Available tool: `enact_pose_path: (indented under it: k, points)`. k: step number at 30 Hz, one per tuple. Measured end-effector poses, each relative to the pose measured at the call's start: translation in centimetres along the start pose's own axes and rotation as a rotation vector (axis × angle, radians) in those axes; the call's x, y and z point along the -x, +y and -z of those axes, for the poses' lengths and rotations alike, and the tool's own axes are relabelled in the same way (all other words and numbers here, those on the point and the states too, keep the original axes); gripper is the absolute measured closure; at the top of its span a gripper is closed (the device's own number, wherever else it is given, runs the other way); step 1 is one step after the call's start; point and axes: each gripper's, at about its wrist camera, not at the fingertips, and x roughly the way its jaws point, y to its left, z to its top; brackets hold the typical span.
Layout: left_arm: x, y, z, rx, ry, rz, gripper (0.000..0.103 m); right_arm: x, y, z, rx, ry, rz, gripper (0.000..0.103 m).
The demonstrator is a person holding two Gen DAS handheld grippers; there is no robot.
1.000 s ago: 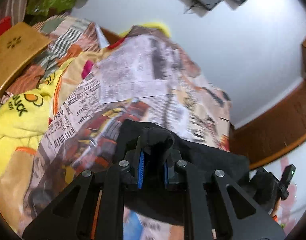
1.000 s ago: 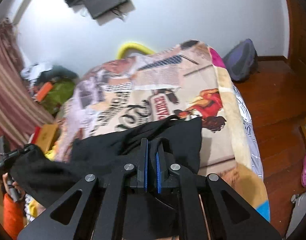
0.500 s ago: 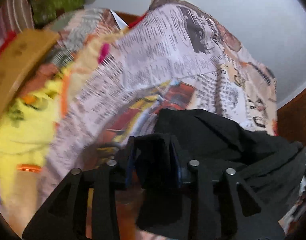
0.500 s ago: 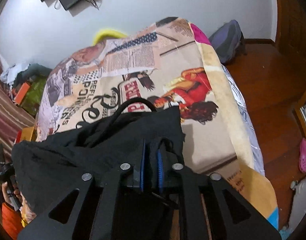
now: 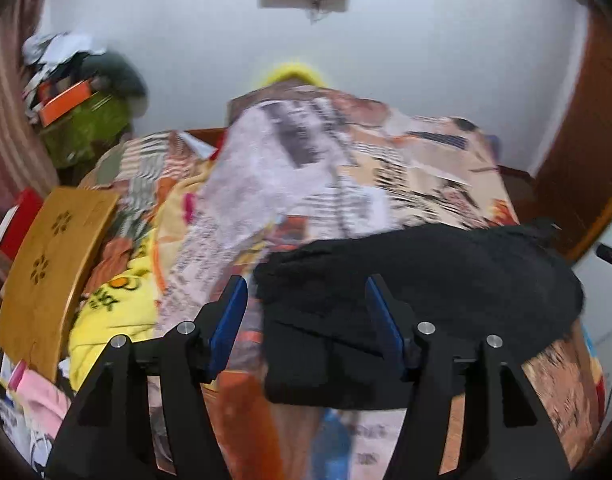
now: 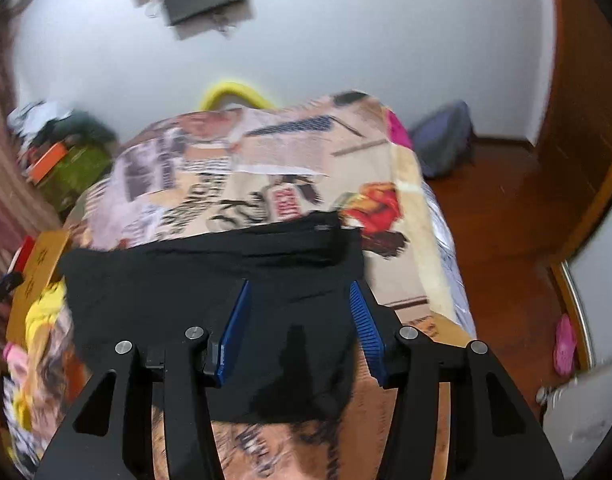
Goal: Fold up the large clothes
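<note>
Your left gripper (image 5: 306, 312) and right gripper (image 6: 298, 320) are both opening, pinching nothing, so the black garment (image 6: 210, 280) lies on the printed bedspread (image 6: 266, 176), probably folded over, though blur hides the edges.

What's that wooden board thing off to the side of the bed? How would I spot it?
Start at the bed's newspaper-print blanket and look to its left edge in the left view. There, beside a crumpled yellow cloth, lies the flat wooden board. Flower-shaped cutouts mark it out.
</note>
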Motion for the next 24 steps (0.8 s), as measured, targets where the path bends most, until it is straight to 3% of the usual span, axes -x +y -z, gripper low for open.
enact_pose_path:
  k: [4, 8, 14, 18, 21, 24]
  points:
    - [-0.7, -3.6, 1.2, -0.054, 0.033, 0.092, 0.042, 0.2, 3.8, 0.8, 0.097, -0.020, -0.070, 0.056]
    - [-3.2, -6.5, 2.1, -0.091, 0.069, 0.130, 0.042, -1.9, 7.4, 1.5, 0.189, -0.007, -0.127, 0.056]
    - [-9.3, -8.6, 2.4, -0.070, 0.126, 0.122, 0.041, -7.6, 10.1, 2.2, 0.283, 0.062, -0.084, 0.056]
    - [-12.4, -9.1, 2.1, -0.058, 0.130, 0.116, 0.029, -11.6, 9.4, 2.4, 0.249, 0.112, -0.073, 0.053]
    - [-13.9, -9.1, 1.9, -0.036, 0.114, 0.117, 0.016, -12.2, 8.7, 2.5, 0.235, 0.097, -0.097, 0.044]
    - [-15.2, -8.3, 2.0, 0.034, 0.132, 0.150, 0.008, -11.9, 8.5, 2.9, 0.227, 0.093, -0.102, 0.043]
